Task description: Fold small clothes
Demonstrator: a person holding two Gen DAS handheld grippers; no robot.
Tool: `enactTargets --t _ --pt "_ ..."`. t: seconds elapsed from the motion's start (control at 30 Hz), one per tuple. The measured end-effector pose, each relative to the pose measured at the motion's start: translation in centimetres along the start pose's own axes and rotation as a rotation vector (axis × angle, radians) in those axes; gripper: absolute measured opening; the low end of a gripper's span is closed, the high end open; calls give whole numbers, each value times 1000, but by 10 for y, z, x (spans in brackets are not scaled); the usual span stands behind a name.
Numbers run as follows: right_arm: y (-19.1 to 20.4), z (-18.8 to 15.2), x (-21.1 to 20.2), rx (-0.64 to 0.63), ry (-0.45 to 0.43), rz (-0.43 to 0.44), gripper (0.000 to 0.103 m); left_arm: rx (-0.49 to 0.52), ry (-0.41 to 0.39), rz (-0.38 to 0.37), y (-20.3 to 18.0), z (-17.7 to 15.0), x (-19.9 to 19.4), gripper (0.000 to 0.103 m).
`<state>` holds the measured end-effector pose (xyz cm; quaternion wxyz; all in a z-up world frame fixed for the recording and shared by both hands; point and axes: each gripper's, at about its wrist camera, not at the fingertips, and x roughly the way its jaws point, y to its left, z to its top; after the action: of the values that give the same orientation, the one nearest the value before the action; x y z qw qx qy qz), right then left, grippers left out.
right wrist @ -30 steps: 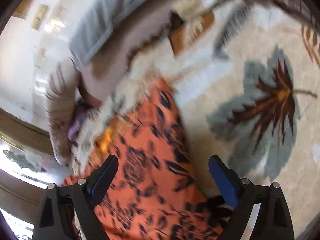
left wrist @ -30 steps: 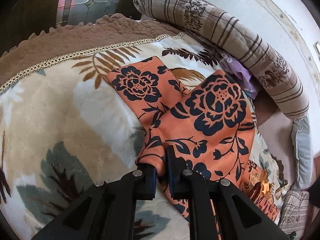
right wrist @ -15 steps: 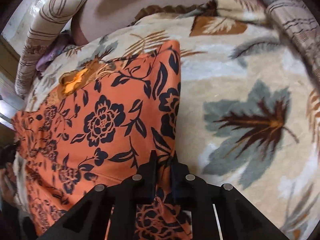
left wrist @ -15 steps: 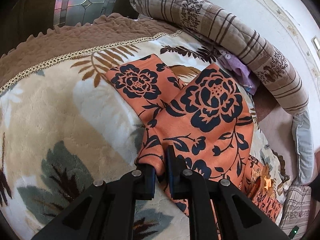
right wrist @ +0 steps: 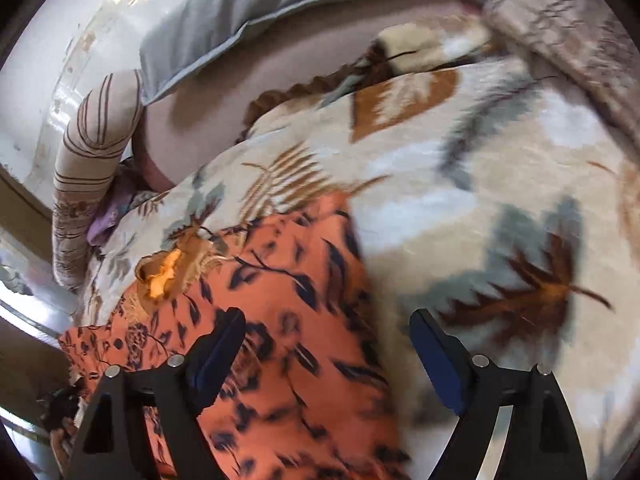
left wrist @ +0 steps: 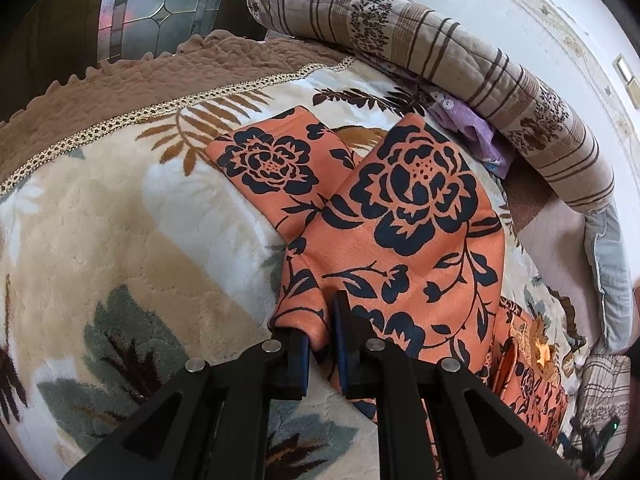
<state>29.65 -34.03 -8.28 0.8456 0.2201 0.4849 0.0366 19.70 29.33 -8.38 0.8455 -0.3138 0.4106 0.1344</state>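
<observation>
The blanket (left wrist: 120,220), cream plush with leaf prints, covers the bed and fills both views. Along its far side, from 12 to 3 o'clock in the left view, runs a striped bolster (left wrist: 460,64), with a purple cloth (left wrist: 472,124) tucked just below it.

The garment (left wrist: 400,240), orange with dark flowers, lies flat on the blanket. In the left view two legs fan out toward 11 and 12 o'clock, so it looks like small trousers, though the waist end is hard to make out. In the right view it (right wrist: 288,340) runs from center down to 6 o'clock, blurred.

The left gripper (left wrist: 322,344) is clenched on a bunched edge of the garment at 6 o'clock, at the near end of the left leg. The right gripper (right wrist: 326,344) is released, jaws wide apart, hovering over the garment's edge where it meets the blanket; whether it touches the cloth I cannot tell through the blur.

The step in hand seems to be taking hold for a fold: one corner is gripped, the other not yet. The next move likely calls for the right gripper to close on its edge, then for both to lift together and carry that end over the garment, keeping the cloth taut so it lands without creases.
</observation>
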Motion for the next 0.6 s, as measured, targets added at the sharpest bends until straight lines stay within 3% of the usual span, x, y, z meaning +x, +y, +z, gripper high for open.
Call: enactTargets --t 0.03,0.07,0.1,0.17,0.23,0.27,0.37,0.53,0.6 --pt "0 5 10 0 22 -11 78 -1 2 0 1 0 -1 10" --pt "-3 8 20 -3 44 -86 32 -4 6 1 2 -1 -2 10" --pt "-11 11 24 27 39 -131 18 -8 9 1 3 -1 -2 10" --pt "-24 13 16 137 -15 -155 18 -4 15 -5 4 -2 -4 12" --pt "-12 10 3 112 -66 -259 25 2 20 -8 4 -1 -5 15" --pt "-5 9 0 84 -72 -267 28 2 24 -15 4 -1 -6 17" --pt "36 -12 -25 -19 -130 -211 74 -8 41 -44 3 -4 -12 37" --pt "83 -61 -60 -98 -122 -20 74 0 43 -40 -2 -16 -31 60" --pt "100 -88 -62 -108 -90 44 74 4 44 -53 -1 -21 -41 60"
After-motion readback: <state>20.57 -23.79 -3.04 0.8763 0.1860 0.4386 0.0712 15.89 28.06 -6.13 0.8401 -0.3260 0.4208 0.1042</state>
